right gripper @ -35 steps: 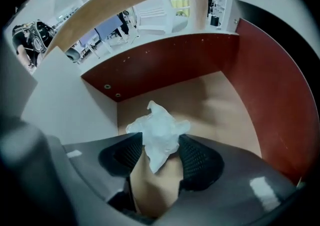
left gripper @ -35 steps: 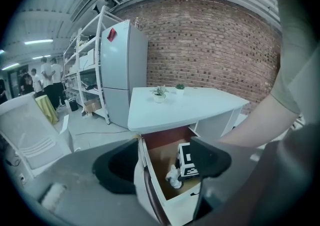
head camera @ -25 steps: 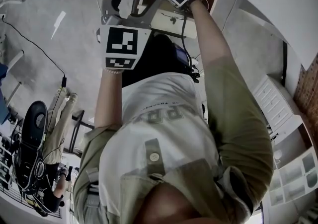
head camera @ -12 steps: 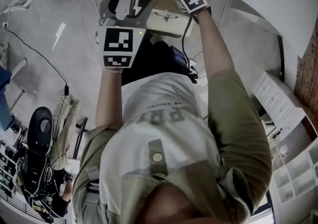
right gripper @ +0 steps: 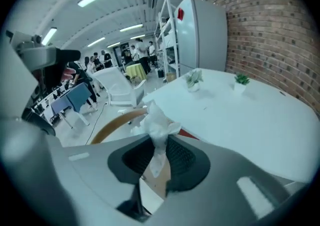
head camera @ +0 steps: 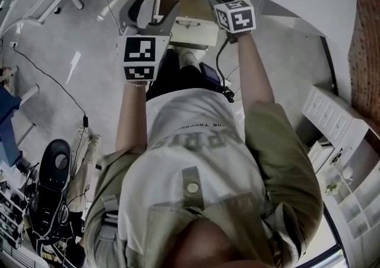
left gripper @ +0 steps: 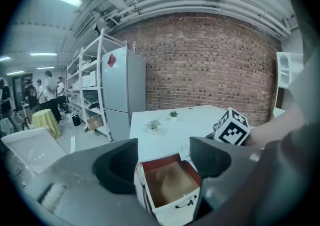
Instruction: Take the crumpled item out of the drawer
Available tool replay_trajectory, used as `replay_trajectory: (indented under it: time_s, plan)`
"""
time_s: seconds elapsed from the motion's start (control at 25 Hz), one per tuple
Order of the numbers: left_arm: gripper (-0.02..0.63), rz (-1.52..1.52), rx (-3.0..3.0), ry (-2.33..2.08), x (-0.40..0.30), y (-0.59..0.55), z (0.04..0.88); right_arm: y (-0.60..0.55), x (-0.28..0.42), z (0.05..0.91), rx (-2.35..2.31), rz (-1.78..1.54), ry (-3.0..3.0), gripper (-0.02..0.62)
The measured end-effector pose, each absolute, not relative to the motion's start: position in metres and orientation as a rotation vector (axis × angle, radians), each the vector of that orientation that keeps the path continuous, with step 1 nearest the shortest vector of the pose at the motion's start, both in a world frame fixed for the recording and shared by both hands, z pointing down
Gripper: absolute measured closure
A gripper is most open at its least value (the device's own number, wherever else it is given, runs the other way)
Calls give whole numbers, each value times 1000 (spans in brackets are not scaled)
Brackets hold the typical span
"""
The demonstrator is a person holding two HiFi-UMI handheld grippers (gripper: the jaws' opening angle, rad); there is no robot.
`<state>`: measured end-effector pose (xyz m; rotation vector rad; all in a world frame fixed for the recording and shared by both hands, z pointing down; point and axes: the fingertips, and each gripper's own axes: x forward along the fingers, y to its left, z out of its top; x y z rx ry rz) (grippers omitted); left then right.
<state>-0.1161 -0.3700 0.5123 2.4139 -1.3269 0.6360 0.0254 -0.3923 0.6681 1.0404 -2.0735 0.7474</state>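
As drawer [left gripper: 170,182] gapes, right tool [right gripper: 159,159] pinches (seemingly) paper [right gripper: 157,129].

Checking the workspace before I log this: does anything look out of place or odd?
Only the drawer, standing open under the white table, its inside bare. The crumpled paper is pinched in the right hand-held gripper. No spill or damage shows.

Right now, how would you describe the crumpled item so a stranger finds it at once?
Find the white table and the open drawer under its edge. By that drawer, the right claw pinches a crumpled white tissue, the only wrinkled thing there.
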Motion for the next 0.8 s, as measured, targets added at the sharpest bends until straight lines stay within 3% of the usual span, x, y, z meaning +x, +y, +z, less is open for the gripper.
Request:
replay_trajectory:
  time_s: [0.4,0.8]
  plan:
    - [268,547,2495,-1372,-108,-356,450,-366,45,522,1428,659,-2217,514]
    - [268,466,2595,-1401,-110,-347,408,-334,57,435,1786,474,-2243,514]
